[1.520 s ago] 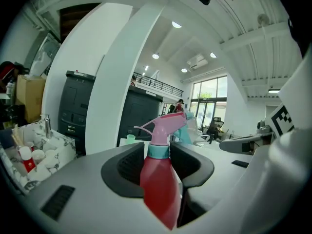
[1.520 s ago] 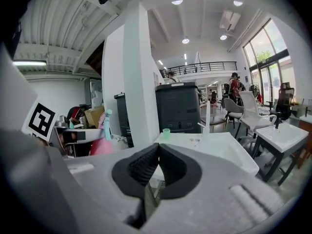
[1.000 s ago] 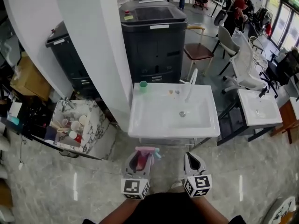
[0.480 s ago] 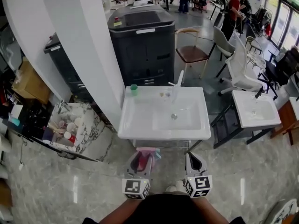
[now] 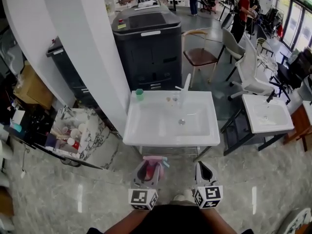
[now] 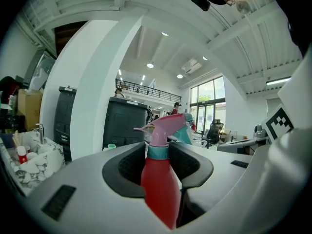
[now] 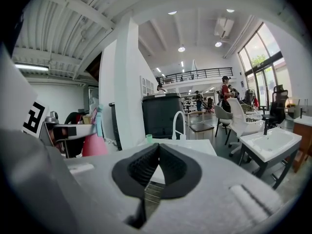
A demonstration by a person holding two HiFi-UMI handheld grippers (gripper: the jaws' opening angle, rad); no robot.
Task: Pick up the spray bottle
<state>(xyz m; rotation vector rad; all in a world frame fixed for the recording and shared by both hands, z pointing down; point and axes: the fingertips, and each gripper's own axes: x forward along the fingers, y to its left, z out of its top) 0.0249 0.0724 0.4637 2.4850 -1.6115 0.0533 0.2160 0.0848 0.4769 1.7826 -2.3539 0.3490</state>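
The spray bottle (image 6: 158, 179) has a red body, a teal collar and a pink trigger head. It stands upright in the air between the jaws of my left gripper (image 6: 157, 152), which are closing on its body and pressing it. In the head view the spray bottle (image 5: 150, 168) and left gripper (image 5: 148, 165) hang just in front of the white sink (image 5: 131, 130). My right gripper (image 5: 204, 168) is beside it, empty. In the right gripper view the right gripper (image 7: 158, 147) has its pads meeting at the tip, and the bottle (image 7: 95, 145) shows at the left.
The sink has a white faucet (image 5: 185, 84) and a green cup (image 5: 140, 93) on its back rim. A white column (image 5: 83, 48) and a marble tray of cups (image 5: 73, 130) stand left. Behind are a black machine (image 5: 148, 48), a chair (image 5: 197, 55), and a second sink (image 5: 267, 113) at the right.
The sink has shifted left in the head view as the person moved. Both grippers stay side by side before it, and the bottle stays in the left one.
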